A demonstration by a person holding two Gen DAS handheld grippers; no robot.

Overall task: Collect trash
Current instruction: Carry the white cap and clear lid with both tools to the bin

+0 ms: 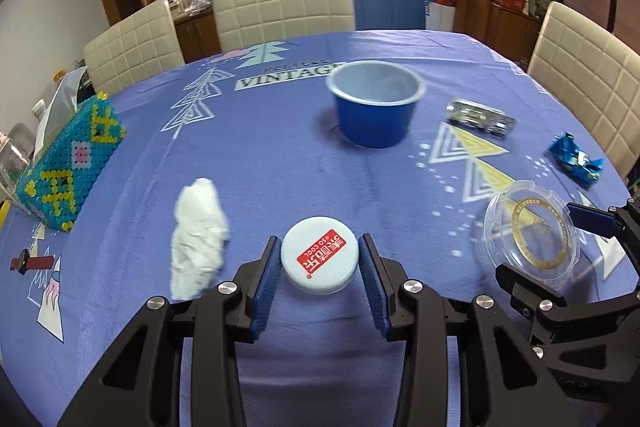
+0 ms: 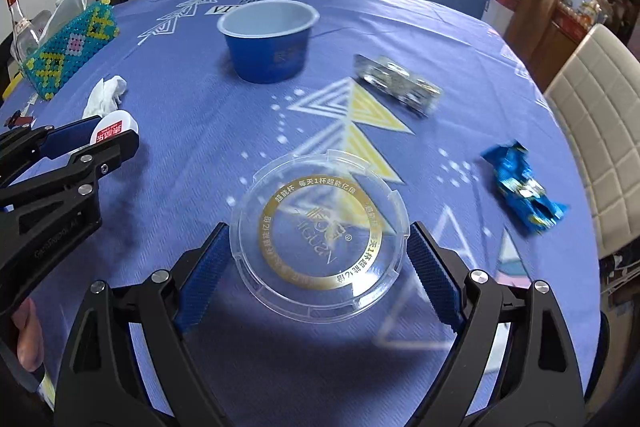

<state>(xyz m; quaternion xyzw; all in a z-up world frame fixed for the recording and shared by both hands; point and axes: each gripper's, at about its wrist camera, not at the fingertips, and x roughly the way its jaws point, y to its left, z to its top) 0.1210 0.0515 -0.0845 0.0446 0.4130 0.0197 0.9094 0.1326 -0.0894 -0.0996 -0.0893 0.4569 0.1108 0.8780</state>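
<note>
1. The left hand-held gripper [image 1: 320, 273] is clamped on a white bottle cap [image 1: 319, 261], held just above the cloth-covered counter [image 1: 280, 155]
2. The right hand-held gripper [image 2: 320, 269] has its jaws wide, pressed on the rim of a clear plastic lid [image 2: 320, 241]
3. A blue cup [image 2: 267, 41], likely the trash bin, stands toward the far edge; a crumpled tissue [image 1: 198, 237], a silver wrapper [image 2: 398, 83] and a blue wrapper [image 2: 520, 189] lie loose on the cloth
4. Risk: the thin lid could flex and pop free under a tight squeeze
5. Risk: both arms heading for the cup together could collide or tip it
6. Risk: the lid looks nearly as wide as the cup and may perch on the rim
</note>
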